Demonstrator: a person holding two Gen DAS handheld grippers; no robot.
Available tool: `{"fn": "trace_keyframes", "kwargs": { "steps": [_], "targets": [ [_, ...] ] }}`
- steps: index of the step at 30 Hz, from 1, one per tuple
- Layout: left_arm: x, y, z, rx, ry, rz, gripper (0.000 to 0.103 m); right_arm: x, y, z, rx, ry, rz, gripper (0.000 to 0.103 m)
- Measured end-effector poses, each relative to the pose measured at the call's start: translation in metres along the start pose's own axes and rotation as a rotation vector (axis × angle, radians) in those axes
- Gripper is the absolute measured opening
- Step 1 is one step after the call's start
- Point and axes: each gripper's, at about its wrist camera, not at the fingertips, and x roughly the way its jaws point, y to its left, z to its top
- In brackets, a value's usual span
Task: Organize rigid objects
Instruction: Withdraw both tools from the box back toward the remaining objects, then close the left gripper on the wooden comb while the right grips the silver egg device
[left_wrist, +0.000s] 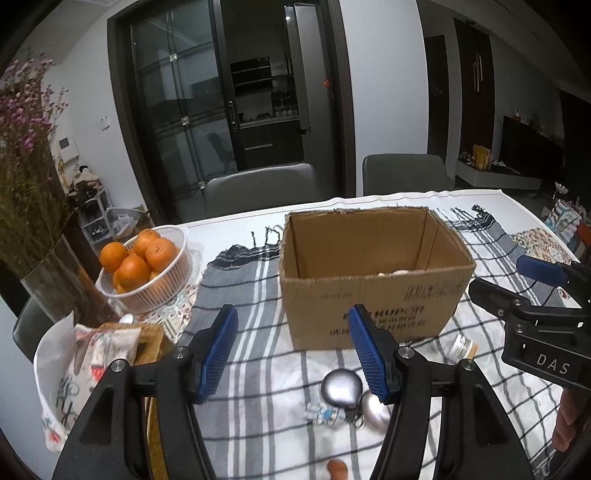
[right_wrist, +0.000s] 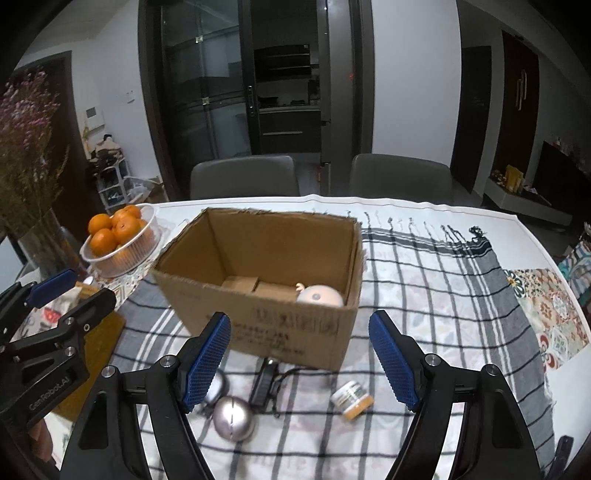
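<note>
An open cardboard box (left_wrist: 373, 284) (right_wrist: 266, 280) stands on the checked cloth; a pale round toy (right_wrist: 319, 295) lies inside it. In front of the box lie two silver balls (left_wrist: 341, 387) (right_wrist: 233, 418), a small toy figure (left_wrist: 327, 413), a black device with a cord (right_wrist: 264, 386) and a small jar (right_wrist: 351, 398) (left_wrist: 461, 347) on its side. My left gripper (left_wrist: 291, 354) is open and empty above the silver balls. My right gripper (right_wrist: 299, 358) is open and empty above the black device and jar; it also shows in the left wrist view (left_wrist: 517, 284).
A white basket of oranges (left_wrist: 147, 266) (right_wrist: 118, 240) and a glass vase of dried flowers (left_wrist: 48, 273) stand at the left. A cloth bag (left_wrist: 70, 373) lies at the near left. Two grey chairs (left_wrist: 258, 188) stand behind the table. A brownish object (left_wrist: 338, 469) lies at the near edge.
</note>
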Motion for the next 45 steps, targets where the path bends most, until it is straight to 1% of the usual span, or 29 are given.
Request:
{"fn": "trace_keyframes", "kwargs": {
  "steps": [7,14,23,30,35,45],
  "targets": [
    [-0.013,0.004,-0.023,-0.01,0.019,0.004,0.062,-0.011,0.013,-0.019,-0.027,-0.003,0.023,0.078],
    [-0.019,0.004,-0.049,-0.014,0.06,-0.005,0.061,-0.018,0.022,-0.038,-0.052,0.008,0.047,0.078],
    [-0.019,0.003,-0.084,-0.019,0.12,-0.036,0.061,-0.022,0.035,-0.068,-0.107,0.008,0.059,0.078],
    [-0.011,-0.001,-0.108,-0.02,0.171,-0.063,0.061,-0.014,0.04,-0.085,-0.134,0.032,0.084,0.078],
    [-0.003,-0.006,-0.124,-0.016,0.221,-0.087,0.061,-0.002,0.044,-0.096,-0.149,0.073,0.118,0.078],
    [0.011,-0.017,-0.151,-0.018,0.316,-0.127,0.058,0.025,0.045,-0.113,-0.157,0.146,0.136,0.078]
  ]
}}
